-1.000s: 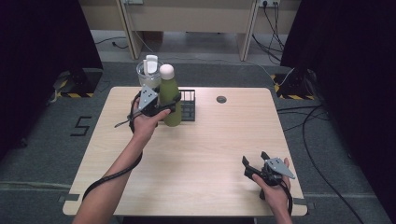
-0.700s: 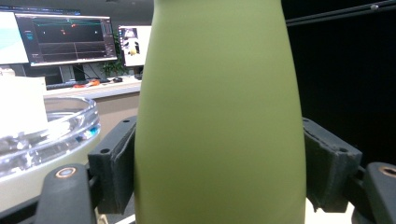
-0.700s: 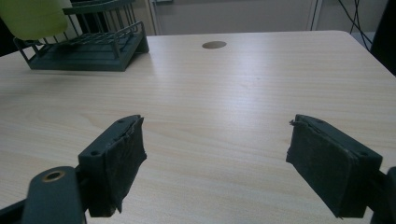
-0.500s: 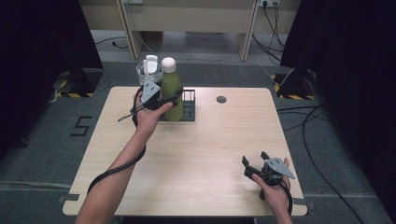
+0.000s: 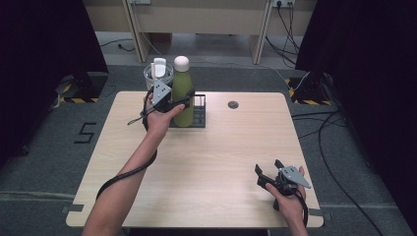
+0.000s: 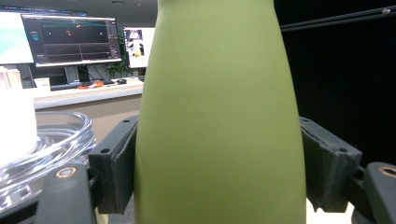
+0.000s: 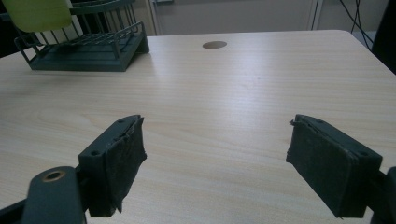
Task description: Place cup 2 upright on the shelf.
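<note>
high view: "5" mark [image 5: 86, 132] beside table [image 5: 216, 162]

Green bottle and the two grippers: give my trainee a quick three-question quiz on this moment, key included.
1. True or false: the left gripper is shut on the green bottle.
2. Where is the right gripper? A) over the dark rack B) near the table's front right corner, jaws apart with nothing between them C) holding the clear glass container
3. What stands just behind and to the left of the green bottle in the high view?

Key:
1. True; the left gripper view shows a pad pressed on each side of it.
2. B
3. The clear glass container with a white item inside.
</note>
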The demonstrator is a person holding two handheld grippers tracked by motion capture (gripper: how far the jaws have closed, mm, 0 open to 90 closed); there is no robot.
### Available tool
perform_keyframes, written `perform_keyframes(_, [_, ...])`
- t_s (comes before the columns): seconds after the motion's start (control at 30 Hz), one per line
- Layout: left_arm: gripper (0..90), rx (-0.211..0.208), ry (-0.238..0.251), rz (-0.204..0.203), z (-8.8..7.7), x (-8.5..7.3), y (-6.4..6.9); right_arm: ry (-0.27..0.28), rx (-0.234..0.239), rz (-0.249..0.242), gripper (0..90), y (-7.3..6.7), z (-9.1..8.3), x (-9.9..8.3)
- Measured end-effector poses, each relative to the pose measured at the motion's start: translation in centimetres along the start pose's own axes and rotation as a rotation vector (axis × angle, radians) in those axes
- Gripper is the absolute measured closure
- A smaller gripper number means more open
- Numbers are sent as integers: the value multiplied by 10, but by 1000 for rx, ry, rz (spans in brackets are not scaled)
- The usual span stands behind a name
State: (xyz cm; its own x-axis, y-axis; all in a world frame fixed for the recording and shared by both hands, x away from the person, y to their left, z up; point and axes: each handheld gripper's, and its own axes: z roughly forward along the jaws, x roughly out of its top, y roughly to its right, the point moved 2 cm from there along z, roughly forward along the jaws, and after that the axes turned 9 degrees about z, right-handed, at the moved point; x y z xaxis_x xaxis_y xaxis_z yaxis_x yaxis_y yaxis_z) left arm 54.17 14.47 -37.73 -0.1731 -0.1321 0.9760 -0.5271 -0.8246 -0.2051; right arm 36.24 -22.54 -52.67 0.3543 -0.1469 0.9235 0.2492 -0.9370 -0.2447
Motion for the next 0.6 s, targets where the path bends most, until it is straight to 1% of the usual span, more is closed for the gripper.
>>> perform_keyframes(0.17, [237, -5, 10, -9, 3, 4, 1, -1, 0, 0, 183, 0, 0, 0])
perform_keyframes(0.53, [237, -4, 19, -15, 8, 10, -1, -1, 0, 2, 183, 0, 0, 0])
perform_keyframes(0.6, [237, -1, 27, -22, 10, 12, -2, 0, 0, 1, 183, 0, 0, 0])
